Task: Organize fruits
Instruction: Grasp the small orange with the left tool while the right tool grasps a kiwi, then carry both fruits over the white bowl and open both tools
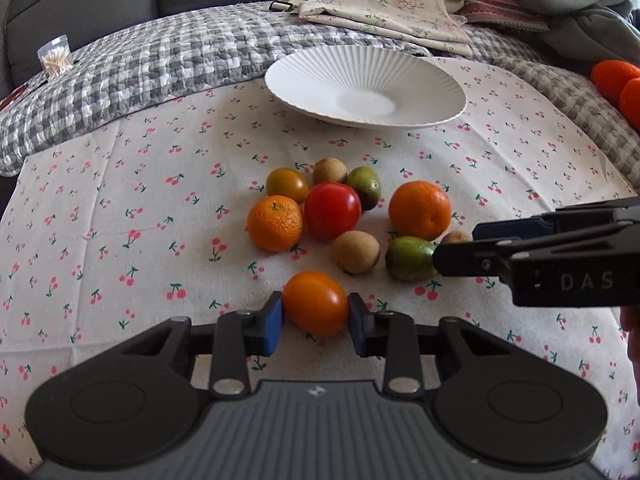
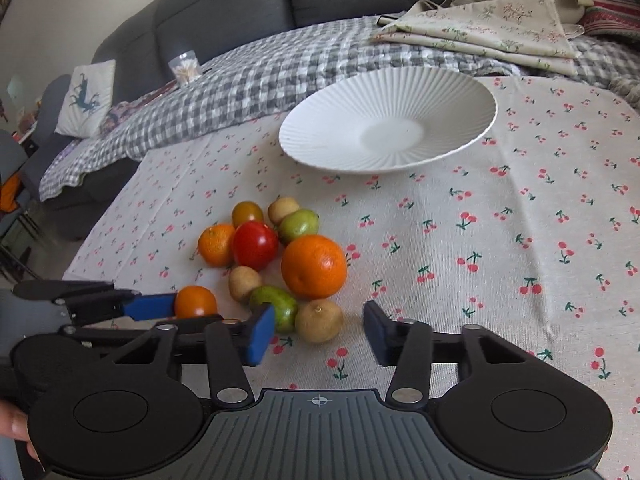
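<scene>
An orange tomato point(image 1: 316, 300) lies on the cherry-print cloth point(image 1: 120, 240) nearest to me, and my left gripper point(image 1: 315, 309) is shut on it, both blue pads against its sides. In the right wrist view, my right gripper point(image 2: 319, 332) stands open around a small brown fruit point(image 2: 319, 320), with a gap on each side. A green fruit point(image 2: 276, 307) lies just beside its left pad. Behind them is a cluster: a red tomato point(image 1: 332, 210), two oranges point(image 1: 420, 210), more brown and green fruits. The white ribbed plate point(image 1: 288, 92) farther back holds nothing.
A grey checked quilt point(image 1: 160, 64) and folded floral cloths point(image 1: 384, 12) lie behind the plate, in front of a dark sofa point(image 2: 224, 12). A small clear jar point(image 1: 56, 56) stands at the far left. Two orange objects point(image 1: 616, 76) sit at the right edge.
</scene>
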Action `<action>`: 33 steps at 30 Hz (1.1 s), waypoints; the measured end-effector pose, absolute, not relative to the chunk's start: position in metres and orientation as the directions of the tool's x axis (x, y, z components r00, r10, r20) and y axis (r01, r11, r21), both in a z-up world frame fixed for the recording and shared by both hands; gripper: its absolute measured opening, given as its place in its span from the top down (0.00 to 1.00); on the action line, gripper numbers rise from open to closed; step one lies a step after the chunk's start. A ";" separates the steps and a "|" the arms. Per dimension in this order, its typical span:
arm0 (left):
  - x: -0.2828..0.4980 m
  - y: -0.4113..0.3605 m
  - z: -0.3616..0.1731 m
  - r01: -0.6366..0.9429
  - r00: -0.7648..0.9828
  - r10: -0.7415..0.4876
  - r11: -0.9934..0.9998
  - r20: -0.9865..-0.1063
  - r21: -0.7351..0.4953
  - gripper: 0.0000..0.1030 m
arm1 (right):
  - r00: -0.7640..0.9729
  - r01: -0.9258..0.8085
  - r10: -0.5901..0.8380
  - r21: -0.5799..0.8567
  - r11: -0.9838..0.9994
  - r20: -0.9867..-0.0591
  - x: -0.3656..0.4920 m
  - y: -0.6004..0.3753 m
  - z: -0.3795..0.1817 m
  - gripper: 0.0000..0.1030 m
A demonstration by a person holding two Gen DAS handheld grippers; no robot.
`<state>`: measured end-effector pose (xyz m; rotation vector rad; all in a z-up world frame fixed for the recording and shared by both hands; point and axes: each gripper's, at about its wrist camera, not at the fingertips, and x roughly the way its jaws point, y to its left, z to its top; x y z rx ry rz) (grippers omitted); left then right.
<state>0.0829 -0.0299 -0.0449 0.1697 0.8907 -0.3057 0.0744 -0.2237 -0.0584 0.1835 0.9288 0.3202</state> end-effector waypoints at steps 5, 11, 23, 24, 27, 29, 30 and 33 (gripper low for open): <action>0.083 -0.030 -0.043 0.327 0.594 -0.186 0.945 -0.782 0.024 0.70 | 0.554 -0.212 0.349 0.278 0.937 -0.756 0.077 -0.222 -0.062 0.68; 0.081 -0.026 -0.038 0.311 0.607 -0.186 0.950 -0.773 0.016 0.70 | 0.556 -0.224 0.332 0.248 0.943 -0.762 0.076 -0.220 -0.062 0.75; 0.081 -0.024 -0.018 0.306 0.624 -0.237 0.951 -0.745 -0.047 0.70 | 0.625 -0.161 0.292 0.247 0.956 -0.724 0.069 -0.246 -0.038 0.75; 0.081 -0.025 -0.017 0.308 0.626 -0.240 0.950 -0.742 -0.048 0.70 | 0.635 -0.153 0.287 0.247 0.957 -0.717 0.070 -0.249 -0.034 0.75; 0.086 -0.028 -0.012 0.309 0.630 -0.249 0.949 -0.736 -0.057 0.70 | 0.661 -0.128 0.279 0.261 0.957 -0.697 0.073 -0.261 -0.026 0.75; 0.090 -0.029 -0.008 0.313 0.635 -0.259 0.948 -0.727 -0.064 0.70 | 0.676 -0.109 0.268 0.267 0.958 -0.686 0.076 -0.269 -0.021 0.75; 0.092 -0.030 -0.006 0.314 0.641 -0.262 0.947 -0.722 -0.064 0.70 | 0.683 -0.099 0.264 0.271 0.957 -0.681 0.078 -0.273 -0.019 0.75; 0.101 -0.034 0.001 0.317 0.655 -0.268 0.946 -0.706 -0.065 0.70 | 0.702 -0.075 0.250 0.279 0.957 -0.667 0.086 -0.285 -0.013 0.75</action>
